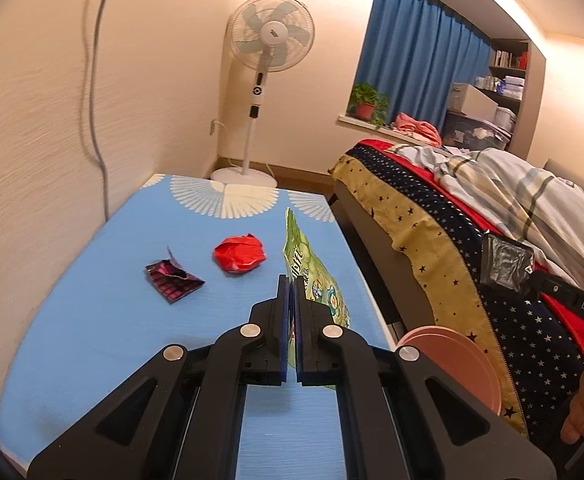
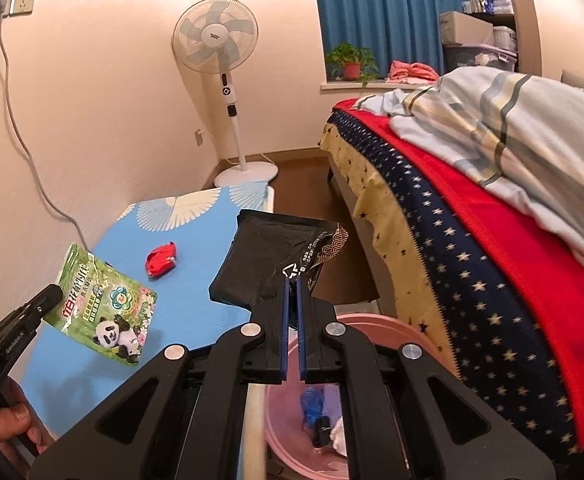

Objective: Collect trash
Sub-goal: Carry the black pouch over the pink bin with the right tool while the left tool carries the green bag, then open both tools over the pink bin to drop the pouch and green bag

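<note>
Beside us the bed (image 2: pixel 472 216) fills the right of the room, and the surface (image 1: pixel 111 320) with its blue cloth runs along the wall. Between them, low down, stands the pink bin (image 2: pixel 376 332), with some scraps already inside.

Our right hand-held gripper (image 2: pixel 292 292) is pinching a black bag (image 2: pixel 259 256), held up just above the bin's far rim. Our left hand-held gripper (image 1: pixel 292 292) is pinching a green pouch (image 1: pixel 312 276) edge-on, lifted off the surface.

Both look light, thin and crinkly, likely slippery film, so we judge an edge pinch holds best.

Two pieces lie loose on the surface: a red crumpled wrapper (image 1: pixel 239 255) and, near it, a dark pink wrapper (image 1: pixel 171 280), torn open. The red one offers raised folds to nip; the flat one needs its upturned corner. Nothing blocks the bin.
</note>
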{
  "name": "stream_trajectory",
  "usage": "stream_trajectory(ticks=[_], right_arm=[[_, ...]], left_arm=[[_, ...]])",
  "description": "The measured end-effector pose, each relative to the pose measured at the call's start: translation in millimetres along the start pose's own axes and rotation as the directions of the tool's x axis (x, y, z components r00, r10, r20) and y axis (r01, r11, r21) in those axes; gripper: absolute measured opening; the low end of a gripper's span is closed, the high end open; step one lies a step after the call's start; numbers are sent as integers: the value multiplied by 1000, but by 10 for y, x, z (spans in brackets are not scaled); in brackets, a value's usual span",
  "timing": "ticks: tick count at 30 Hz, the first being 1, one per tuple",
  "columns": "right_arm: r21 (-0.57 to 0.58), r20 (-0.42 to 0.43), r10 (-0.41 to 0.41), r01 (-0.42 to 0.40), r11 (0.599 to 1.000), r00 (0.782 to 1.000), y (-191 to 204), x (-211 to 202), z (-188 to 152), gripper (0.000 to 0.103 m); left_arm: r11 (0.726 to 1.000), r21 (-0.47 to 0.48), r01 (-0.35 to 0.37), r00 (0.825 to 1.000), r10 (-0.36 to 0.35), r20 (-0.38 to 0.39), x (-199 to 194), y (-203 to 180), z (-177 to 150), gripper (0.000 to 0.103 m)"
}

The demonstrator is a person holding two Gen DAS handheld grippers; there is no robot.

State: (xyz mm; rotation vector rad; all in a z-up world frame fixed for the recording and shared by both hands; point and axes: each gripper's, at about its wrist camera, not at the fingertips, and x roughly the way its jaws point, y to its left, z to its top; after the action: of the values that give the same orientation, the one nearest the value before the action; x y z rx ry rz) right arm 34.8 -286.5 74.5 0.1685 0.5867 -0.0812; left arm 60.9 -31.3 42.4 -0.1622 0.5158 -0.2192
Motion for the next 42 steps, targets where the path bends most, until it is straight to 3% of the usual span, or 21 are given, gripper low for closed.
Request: stream_trajectory(ticks=[10,30,42], right_arm=[[25,14,-111,111,994,994,-279,-26,-238,4],[93,-50,-216,220,971,975,-561,259,-294,4],[113,-89,-275,284,952,957,-693,333,-344,4]], left_arm=[[998,45,44,999,-44,-7,60,-236,-34,2],[979,104,177,984,-172,-53,359,-896,-207,2],[961,134,241,964,-221,-151,696,-1266,-462,2]])
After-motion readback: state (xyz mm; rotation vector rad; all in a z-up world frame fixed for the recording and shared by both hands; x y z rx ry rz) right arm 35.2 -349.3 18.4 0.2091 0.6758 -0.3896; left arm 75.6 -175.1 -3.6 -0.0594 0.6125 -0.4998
